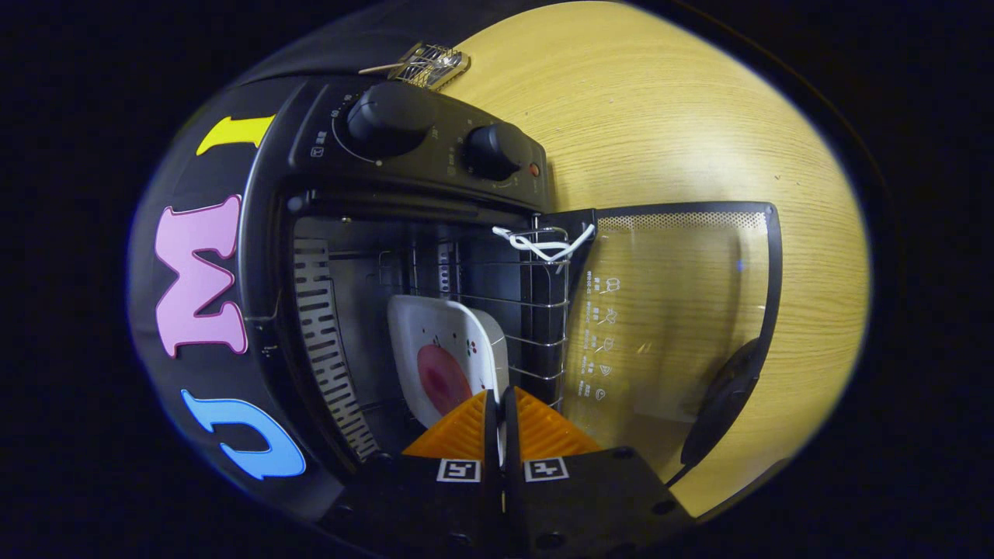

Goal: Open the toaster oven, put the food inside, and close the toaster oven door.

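A wooden tabletop carries a black toaster oven, seen rotated sideways, its glass door swung fully open and lying flat toward the viewer with its dark handle at the near end. Inside the oven, on the wire rack, sits a white plate holding a pinkish piece of food. The gripper has its jaws nearly together, pinching the plate's near rim, so the plate lies straight ahead along the fingers, while the door handle is off to one side, well apart from the jaws.
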The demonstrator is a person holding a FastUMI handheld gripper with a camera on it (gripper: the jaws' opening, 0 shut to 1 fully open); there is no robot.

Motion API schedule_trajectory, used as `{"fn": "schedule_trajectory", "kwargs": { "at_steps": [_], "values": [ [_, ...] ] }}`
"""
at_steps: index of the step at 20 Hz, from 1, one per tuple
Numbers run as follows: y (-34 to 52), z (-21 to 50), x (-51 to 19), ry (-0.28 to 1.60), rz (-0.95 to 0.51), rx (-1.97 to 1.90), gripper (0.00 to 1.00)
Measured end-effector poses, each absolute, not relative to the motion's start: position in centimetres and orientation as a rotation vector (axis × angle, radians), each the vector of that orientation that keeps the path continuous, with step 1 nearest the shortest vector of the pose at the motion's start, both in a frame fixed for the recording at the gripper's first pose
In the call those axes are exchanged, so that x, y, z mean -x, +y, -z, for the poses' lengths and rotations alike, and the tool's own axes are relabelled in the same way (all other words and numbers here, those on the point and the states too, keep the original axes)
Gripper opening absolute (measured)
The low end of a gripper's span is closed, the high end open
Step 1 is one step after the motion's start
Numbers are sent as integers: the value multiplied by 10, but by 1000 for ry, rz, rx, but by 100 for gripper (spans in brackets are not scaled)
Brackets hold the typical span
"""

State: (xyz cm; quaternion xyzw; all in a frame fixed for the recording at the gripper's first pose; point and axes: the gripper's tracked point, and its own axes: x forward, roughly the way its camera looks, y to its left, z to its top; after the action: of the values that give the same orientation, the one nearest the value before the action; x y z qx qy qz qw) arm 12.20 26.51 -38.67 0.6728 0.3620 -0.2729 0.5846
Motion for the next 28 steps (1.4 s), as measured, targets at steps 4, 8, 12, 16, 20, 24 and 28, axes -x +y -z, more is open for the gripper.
{"fn": "schedule_trajectory", "kwargs": {
  "at_steps": [4, 8, 12, 16, 20, 24, 28],
  "values": [
    [263, 384, -123, 828, 589, -1583, 10],
    [271, 374, -119, 842, 511, -1586, 30],
    [275, 358, -113, 837, 439, -1578, 77],
    [284, 341, -84, 894, 236, -1376, 97],
    [274, 331, -49, 914, 65, -1045, 98],
    [260, 333, -11, 944, -8, -835, 98],
    [258, 331, 13, 906, -112, -505, 98]
  ]
}}
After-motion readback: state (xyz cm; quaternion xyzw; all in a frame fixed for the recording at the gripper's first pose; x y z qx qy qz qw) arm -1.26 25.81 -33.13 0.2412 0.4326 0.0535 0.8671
